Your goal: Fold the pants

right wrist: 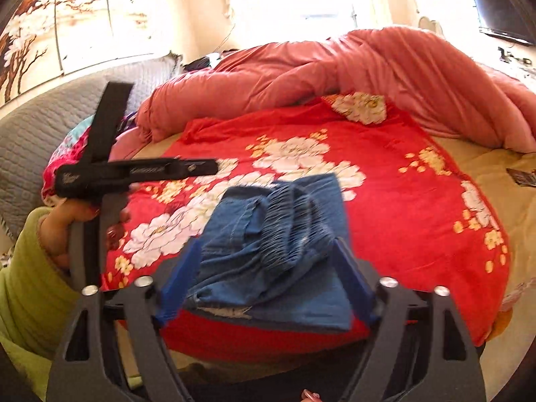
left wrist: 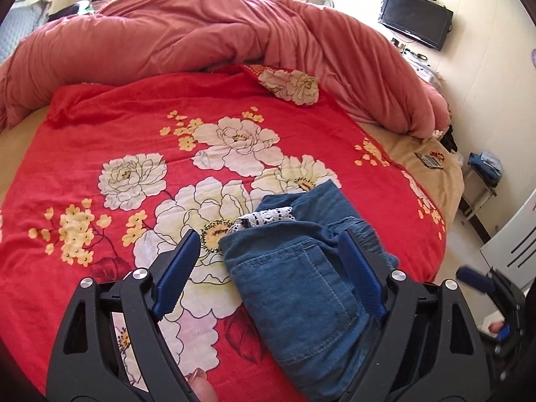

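A bed is being filled almost wholly by bedding. A pink duvet is being kept heaped along the far side, its rolled edge lying across the far edge of a red floral sheet. The sheet is being left spread flat over the middle, and a wide stretch of it is lying bare between the duvet and the pants. Tan mattress is being shown past the sheet's left and right edges, and a small flat object is lying on the right strip.

The pants, folded into a compact blue denim bundle, are lying on the sheet's near part, close to its near edge, with a pocket facing up and white lace showing at the far end.

The left gripper is being held above the bundle's left edge, jaws spread wide, pads pressing on nothing. The right gripper is being held over the gathered waistband, jaws likewise spread, nothing pinched.
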`<state>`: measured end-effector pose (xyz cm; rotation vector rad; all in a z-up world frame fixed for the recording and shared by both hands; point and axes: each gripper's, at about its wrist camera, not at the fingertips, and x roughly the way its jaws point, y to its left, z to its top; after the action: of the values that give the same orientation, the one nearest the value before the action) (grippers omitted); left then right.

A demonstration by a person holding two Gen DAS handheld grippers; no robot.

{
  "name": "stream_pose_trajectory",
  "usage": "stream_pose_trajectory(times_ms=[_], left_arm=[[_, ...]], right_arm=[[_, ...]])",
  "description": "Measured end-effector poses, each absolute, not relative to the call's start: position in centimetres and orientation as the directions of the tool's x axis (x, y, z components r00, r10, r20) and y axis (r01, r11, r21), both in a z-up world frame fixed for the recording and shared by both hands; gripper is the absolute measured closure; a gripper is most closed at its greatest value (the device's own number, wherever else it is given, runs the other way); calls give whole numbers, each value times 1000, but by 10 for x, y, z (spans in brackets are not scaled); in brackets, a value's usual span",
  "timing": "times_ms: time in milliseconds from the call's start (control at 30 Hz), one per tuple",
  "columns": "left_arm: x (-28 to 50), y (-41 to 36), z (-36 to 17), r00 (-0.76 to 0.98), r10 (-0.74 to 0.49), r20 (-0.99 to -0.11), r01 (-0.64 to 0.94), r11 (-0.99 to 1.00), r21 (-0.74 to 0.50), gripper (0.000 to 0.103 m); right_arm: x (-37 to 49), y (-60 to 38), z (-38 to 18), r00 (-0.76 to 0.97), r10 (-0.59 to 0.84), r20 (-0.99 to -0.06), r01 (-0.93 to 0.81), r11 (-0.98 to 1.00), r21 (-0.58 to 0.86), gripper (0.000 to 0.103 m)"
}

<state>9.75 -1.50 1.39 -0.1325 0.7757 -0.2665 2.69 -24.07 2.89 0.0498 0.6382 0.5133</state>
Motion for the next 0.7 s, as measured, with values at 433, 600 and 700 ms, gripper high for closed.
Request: stream_pose_trajectory(times_ms=[433, 600, 700], left_arm=[[87, -11, 11, 689, -263, -675, 180, 965, -192, 17], [88, -7, 3, 677, -251, -692, 166, 968, -189, 16], [89, -3, 0, 675, -243, -697, 156, 970, -187, 16]], right_arm=[[53, -274, 30, 724, 397, -564, -362, 915, 180, 10], [67, -278, 29, 731, 376, -570, -346, 923, 167, 10], [77, -280, 27, 731, 363, -578, -338, 928, 156, 10]])
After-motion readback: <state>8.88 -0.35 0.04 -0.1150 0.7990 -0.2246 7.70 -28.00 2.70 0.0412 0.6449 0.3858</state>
